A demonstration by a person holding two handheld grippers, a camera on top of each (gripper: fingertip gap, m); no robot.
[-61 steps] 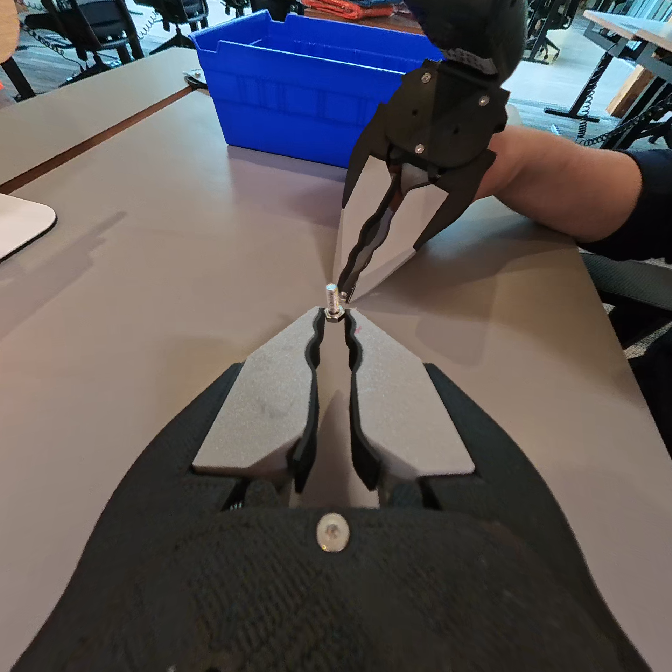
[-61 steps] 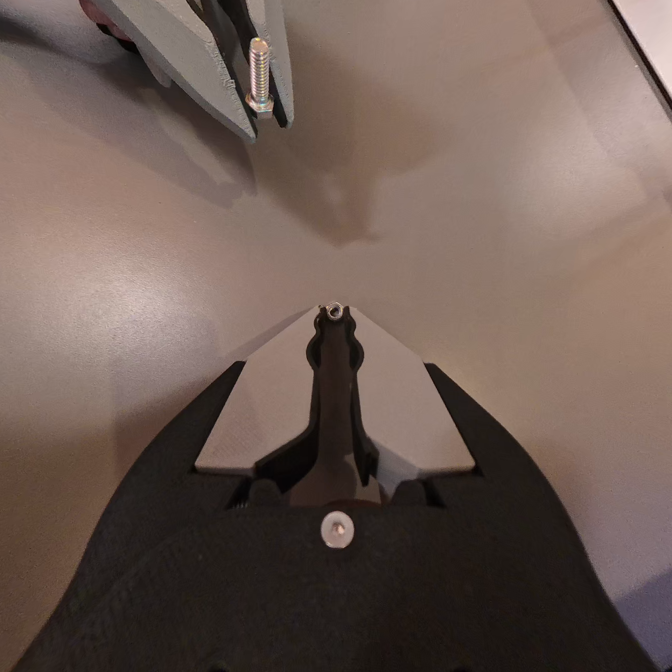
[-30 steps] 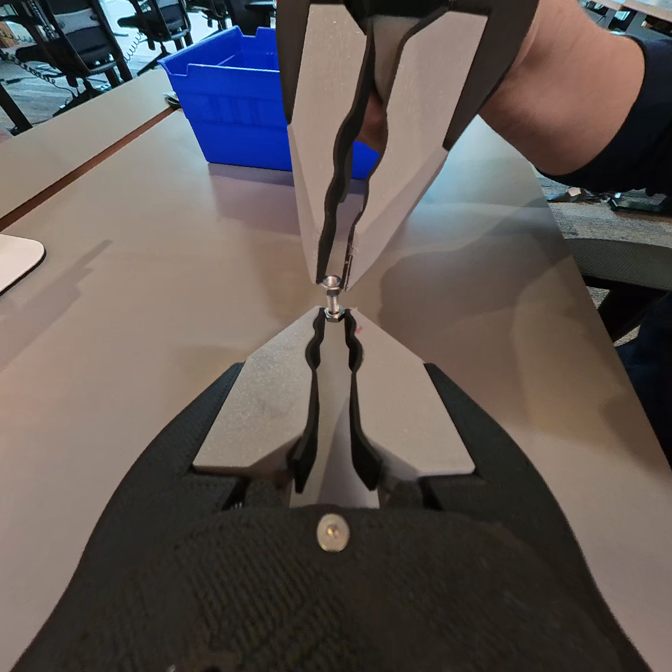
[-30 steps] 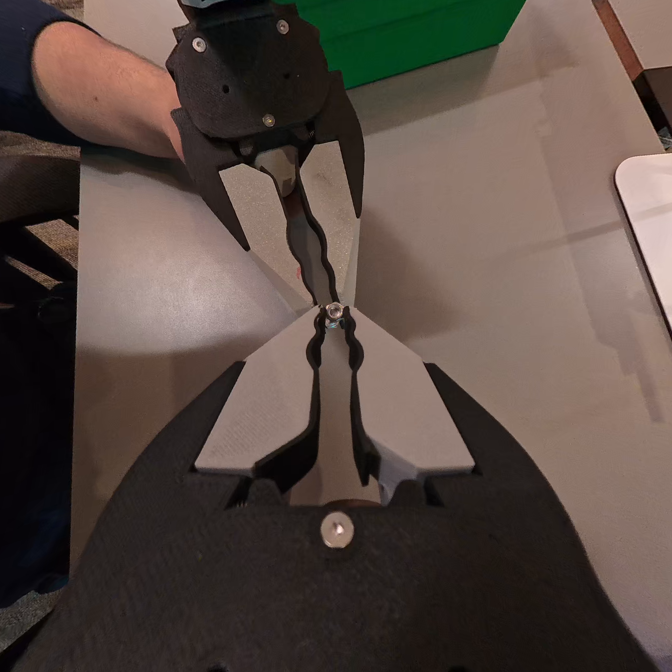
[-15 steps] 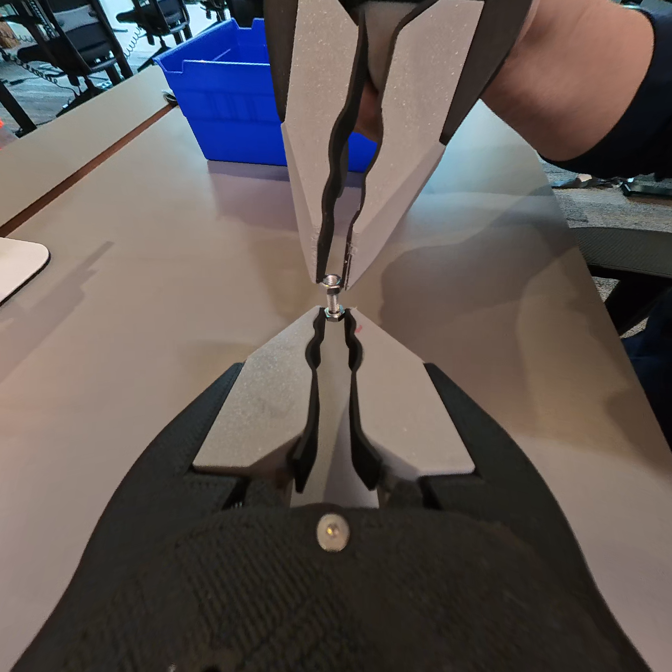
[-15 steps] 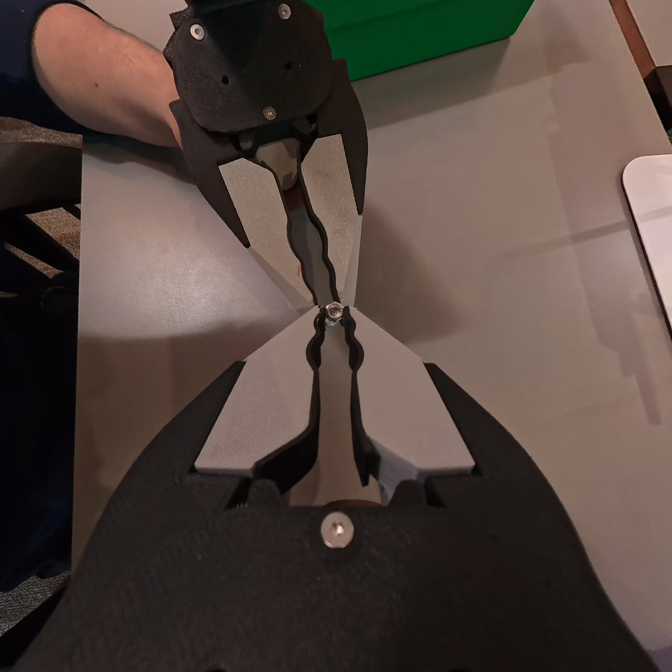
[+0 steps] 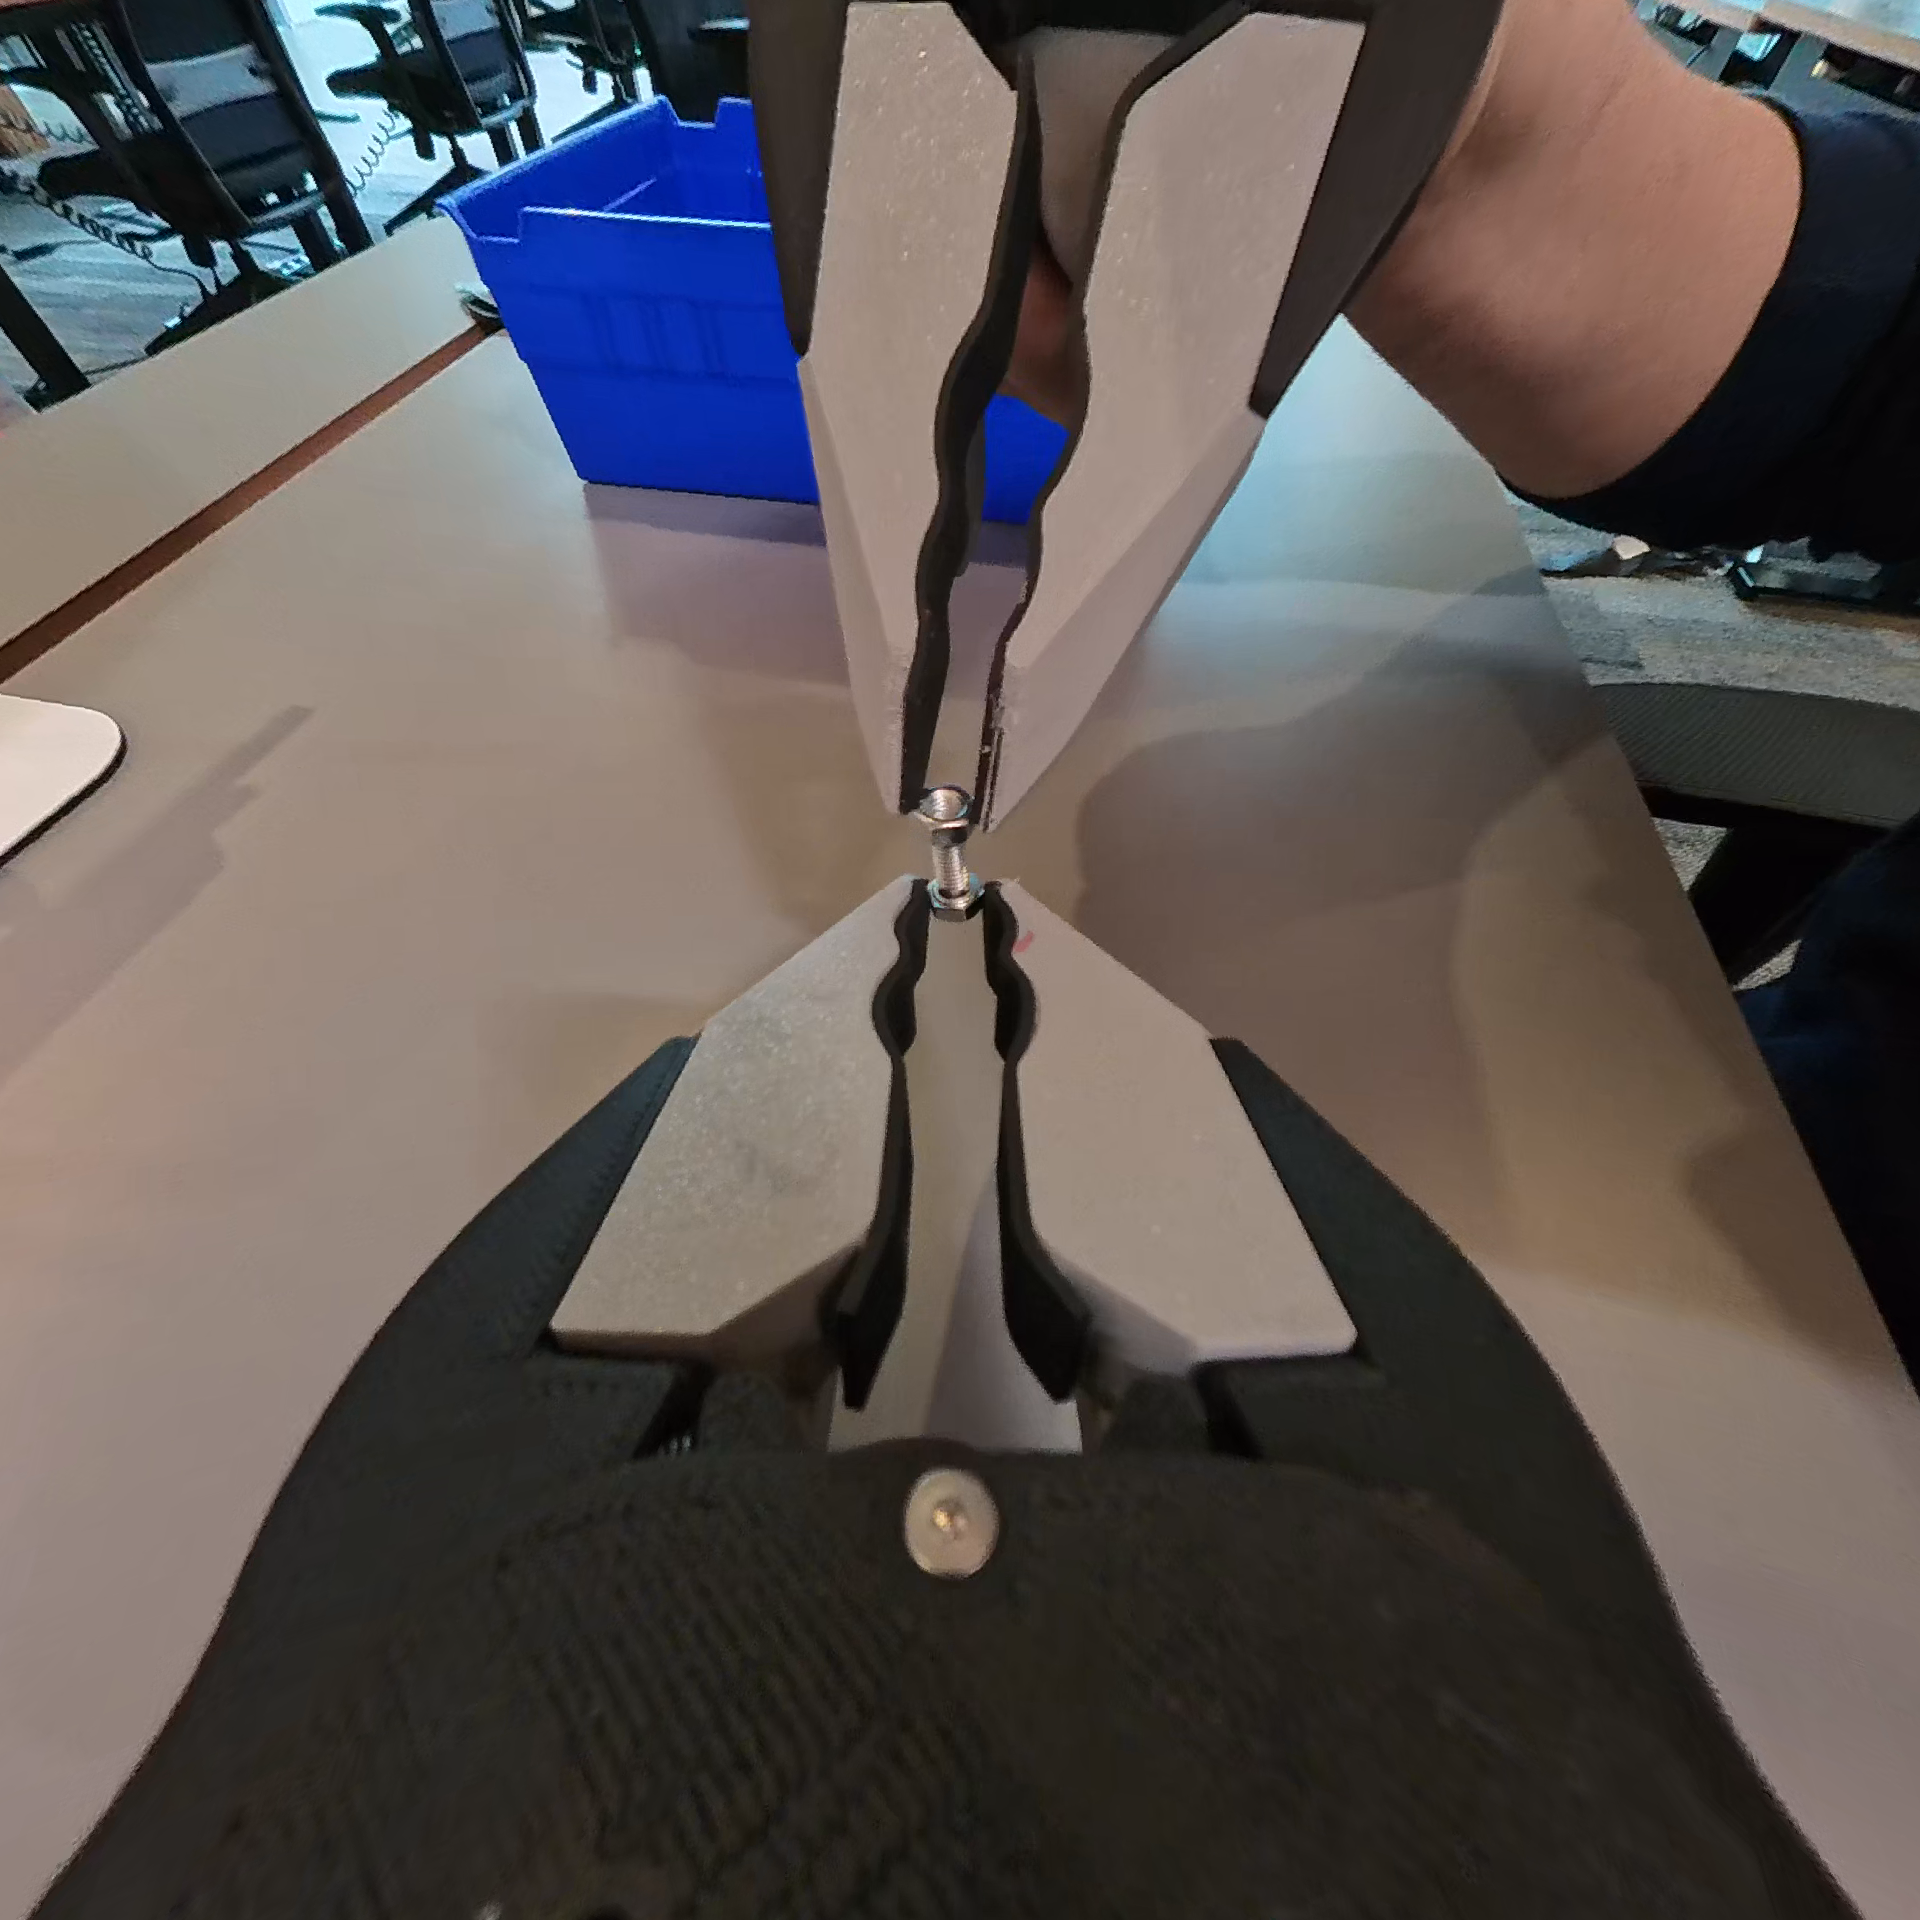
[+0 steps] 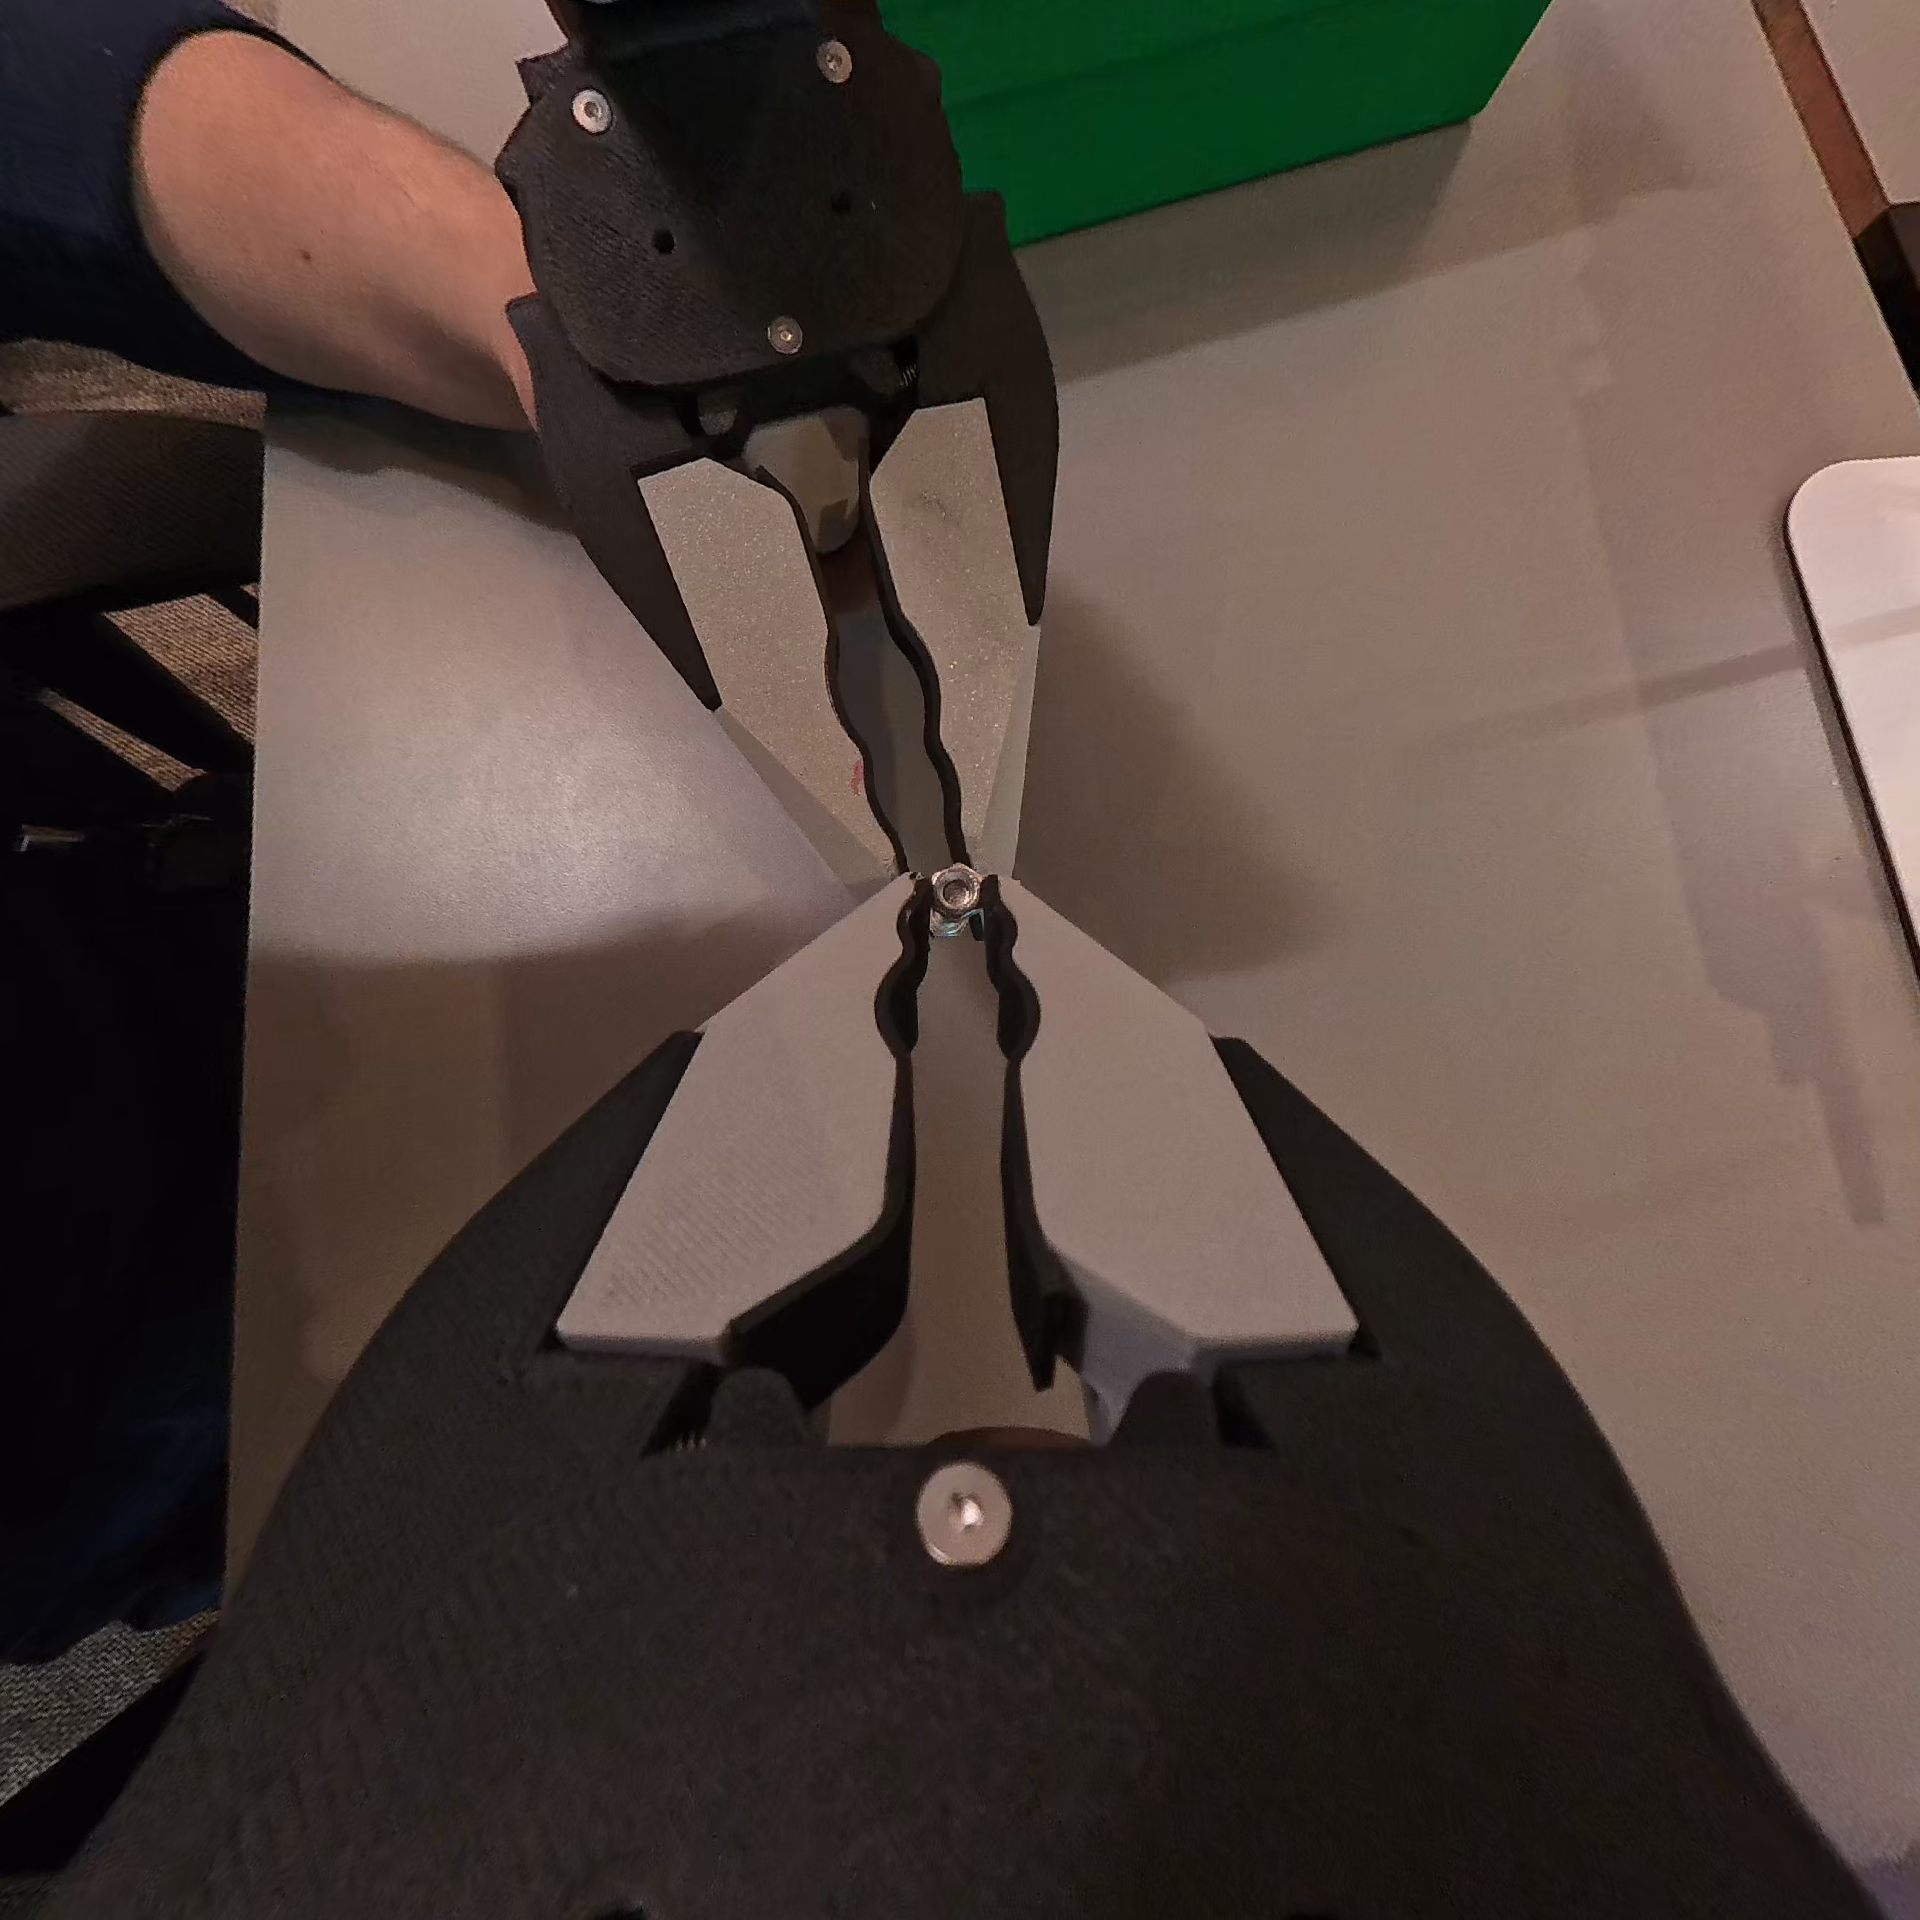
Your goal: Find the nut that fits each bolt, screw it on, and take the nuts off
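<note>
A small silver bolt (image 7: 948, 854) hangs in the air between my two grippers, above the grey table (image 7: 416, 831). In the left wrist view my left gripper (image 7: 954, 906) is shut on a silver nut (image 7: 954, 902) at the bolt's near end. My right gripper (image 7: 948, 805) comes down from above and is shut on the bolt's head (image 7: 948, 808). In the right wrist view my right gripper (image 8: 954, 902) grips the bolt head (image 8: 954, 891), seen end-on. My left gripper (image 8: 935, 868) meets it tip to tip from the far side. The nut is hidden there.
A blue bin (image 7: 644, 343) stands on the table beyond the grippers in the left wrist view. A green bin (image 8: 1195, 104) stands at the top of the right wrist view. A white flat object (image 8: 1860, 665) lies at the table's side. A person's forearm (image 7: 1558, 260) holds each gripper. Left and right tips are no more than a few centimetres apart.
Both grippers stay shut on the bolt and nut, tip to tip. The left gripper's body has swung a little to the right in the right wrist view. The bolt stays in place.
</note>
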